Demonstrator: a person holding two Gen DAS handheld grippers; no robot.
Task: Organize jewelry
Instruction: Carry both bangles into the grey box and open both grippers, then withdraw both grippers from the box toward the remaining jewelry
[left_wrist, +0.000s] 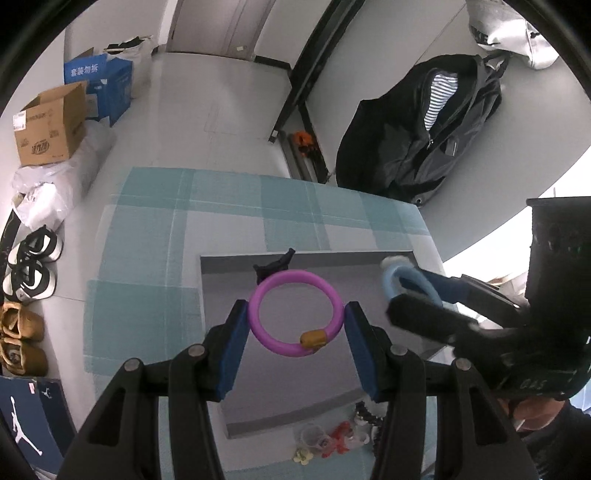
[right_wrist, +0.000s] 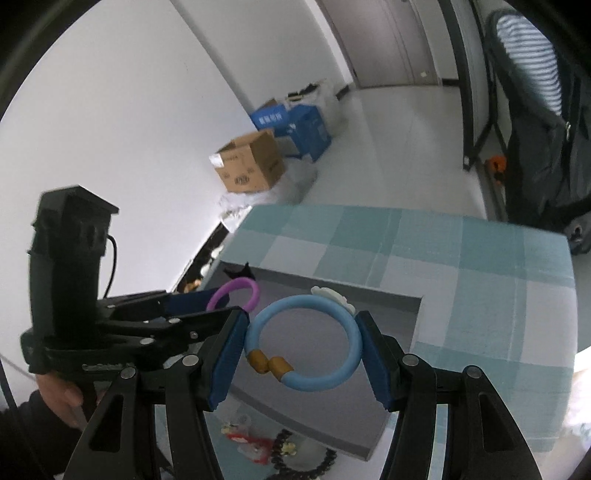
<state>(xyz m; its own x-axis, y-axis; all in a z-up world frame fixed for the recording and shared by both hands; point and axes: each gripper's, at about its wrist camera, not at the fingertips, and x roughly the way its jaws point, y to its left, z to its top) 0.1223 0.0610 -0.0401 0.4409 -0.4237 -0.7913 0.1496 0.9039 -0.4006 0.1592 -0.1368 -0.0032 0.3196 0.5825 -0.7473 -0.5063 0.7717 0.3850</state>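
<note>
**Two bangles, two grippers, one grey tray**

Nearest the lenses, each gripper clamps a ring across its width. The left gripper (left_wrist: 295, 325) holds a purple bangle (left_wrist: 295, 312) between its blue pads (left_wrist: 231, 350), amber bead turned toward the camera; the right gripper (right_wrist: 303, 350) pinches a blue bangle (right_wrist: 303, 341) the same way, its two amber beads low on the left and a white charm (right_wrist: 330, 295) at the far rim. Gripping across the ring keeps each hoop flat and steady, apparently so it can be laid down without rolling.

Both tools reach forward and angle downward, side by side, over the grey tray (left_wrist: 280, 398) that sits on the checked teal cloth (left_wrist: 155, 221). From the right wrist view the left gripper enters level from the left edge, a bare hand (right_wrist: 61, 397) under its handle.

Loose trinkets (left_wrist: 328, 441) and a dark bead string (right_wrist: 310, 459) lie on the cloth at the tray's near edge, still to be sorted by the look of it. At the tray's far edge rests a small dark piece (left_wrist: 273, 264).

Beyond the worktop stand cardboard boxes (left_wrist: 48, 125) and a black jacket (left_wrist: 424, 125).
</note>
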